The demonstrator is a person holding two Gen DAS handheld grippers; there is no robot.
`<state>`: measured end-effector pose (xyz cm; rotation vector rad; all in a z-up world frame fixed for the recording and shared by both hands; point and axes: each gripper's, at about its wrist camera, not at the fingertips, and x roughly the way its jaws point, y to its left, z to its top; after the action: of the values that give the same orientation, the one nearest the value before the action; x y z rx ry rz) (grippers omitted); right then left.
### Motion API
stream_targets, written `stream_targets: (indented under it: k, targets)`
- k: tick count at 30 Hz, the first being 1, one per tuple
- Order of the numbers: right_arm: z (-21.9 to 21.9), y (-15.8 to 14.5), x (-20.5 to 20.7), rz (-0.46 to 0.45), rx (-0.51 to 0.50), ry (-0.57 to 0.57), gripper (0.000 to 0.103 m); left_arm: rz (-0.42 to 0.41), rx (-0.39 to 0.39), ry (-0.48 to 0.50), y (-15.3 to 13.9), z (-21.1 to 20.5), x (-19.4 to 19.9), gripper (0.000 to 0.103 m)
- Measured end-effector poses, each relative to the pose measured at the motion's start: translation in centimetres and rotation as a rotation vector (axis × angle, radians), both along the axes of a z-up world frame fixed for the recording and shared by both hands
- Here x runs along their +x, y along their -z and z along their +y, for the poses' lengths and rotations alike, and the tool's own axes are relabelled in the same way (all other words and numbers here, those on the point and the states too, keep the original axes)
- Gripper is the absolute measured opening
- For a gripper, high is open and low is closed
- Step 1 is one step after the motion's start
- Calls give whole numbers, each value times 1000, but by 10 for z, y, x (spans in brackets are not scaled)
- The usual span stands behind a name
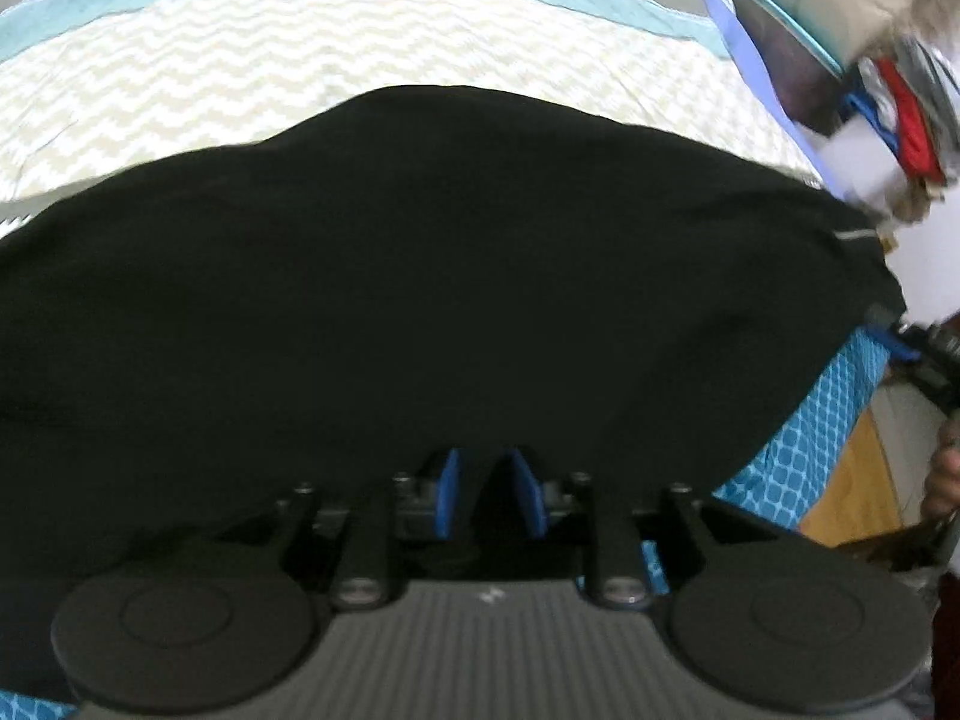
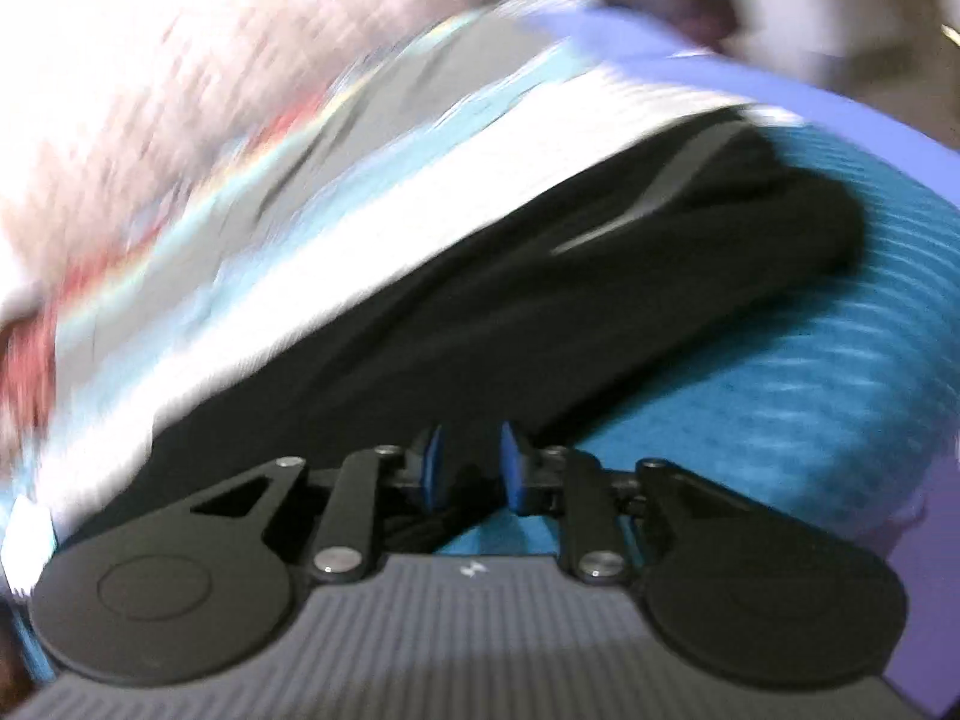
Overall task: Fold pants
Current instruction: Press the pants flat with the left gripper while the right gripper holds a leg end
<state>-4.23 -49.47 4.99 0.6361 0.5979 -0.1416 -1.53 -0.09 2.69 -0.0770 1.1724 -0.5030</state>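
**Mia:** Where are the pants?

**Ben:** The black pants [image 1: 420,276] fill the middle of the left wrist view; they lie spread over a bed cover with pale zigzag lines [image 1: 198,96] at the upper left of the frame; a blue dotted cloth [image 1: 822,426] peeks out under them at the lower right.

**Mia:** Is the left gripper [image 1: 489,498] holding them?

**Ben:** Its blue pads [image 1: 447,495] sit low in the middle of the frame with a small gap; black cloth seems to bunch between them, but it is all so dark that I cannot tell if they pinch it.

**Mia:** And the other one?

**Ben:** In the right wrist view the right gripper [image 2: 470,468] is at the bottom middle; its pads [image 2: 510,468] stand a little apart; the pants [image 2: 540,312] run from the lower left up to the upper right just past the tips; the picture is too smeared to show if cloth is caught there; I cannot tell.

**Mia:** What else?

**Ben:** A bright blue cloth [image 2: 810,372] at the right of that view; in the left wrist view, a blurry pile with red and blue bits [image 1: 900,120] at the upper right; a hand [image 1: 945,474] at the right edge.
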Motion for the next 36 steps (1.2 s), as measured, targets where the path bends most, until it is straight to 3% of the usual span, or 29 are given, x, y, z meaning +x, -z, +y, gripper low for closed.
stream_targets:
  k: [2, 4, 9, 10, 13, 14, 18, 20, 21, 22, 24, 25, 27, 28, 29, 30, 31, 36]
  targets:
    - [-25, 5, -12, -37, 74, 106, 44, -3, 13, 12, -2, -7, 2, 25]
    - [-49, 15, -17, -74, 167, 173, 51, 2, 22, 12, -2, -10, 3, 25]
    - [-80, 36, 3, -102, 264, 261, 50, 4, 47, 8, -4, -16, 5, 28]
    - [-89, 35, 8, -109, 258, 289, 47, 4, 52, 6, -4, -18, 5, 28]
    - [-112, 21, 19, -130, 241, 321, 16, 8, 60, -3, -4, -24, 8, 29]
    - [-117, 10, 16, -160, 233, 305, 11, 9, 63, -5, -4, -25, 7, 30]
    - [-77, -46, 21, -366, -31, 114, 11, 14, 75, -14, -1, -32, 9, 34]
    - [-66, -57, 21, -451, -94, -8, 11, 9, 81, -12, -1, -35, 8, 36]
    - [-68, -53, 24, -448, -105, -25, 11, 8, 83, -10, -1, -36, 8, 36]
    - [-76, -43, 31, -384, -108, 11, 11, 7, 85, -9, -1, -36, 8, 36]
    - [-104, -7, 45, -190, -52, 151, 13, 0, 90, -6, -2, -37, 7, 37]
    - [-120, 14, 44, -118, 27, 209, 13, -3, 93, -3, -2, -39, 6, 38]
    - [-139, 35, 24, -186, 214, 239, 11, -6, 96, 1, -3, -39, 4, 40]
    - [-144, 38, 17, -200, 283, 248, 18, -6, 96, 3, -2, -37, 4, 40]
    - [-148, 40, 15, -193, 328, 265, 35, -4, 98, 5, -3, -38, 4, 41]
    - [-149, 38, 12, -203, 353, 277, 43, -5, 98, 14, -4, -42, 4, 42]
    - [-153, 36, 11, -202, 362, 299, 57, -8, 95, 27, -5, -45, 4, 42]
    - [-160, 21, 15, -209, 327, 368, 59, -33, 82, 83, -10, -64, -1, 42]
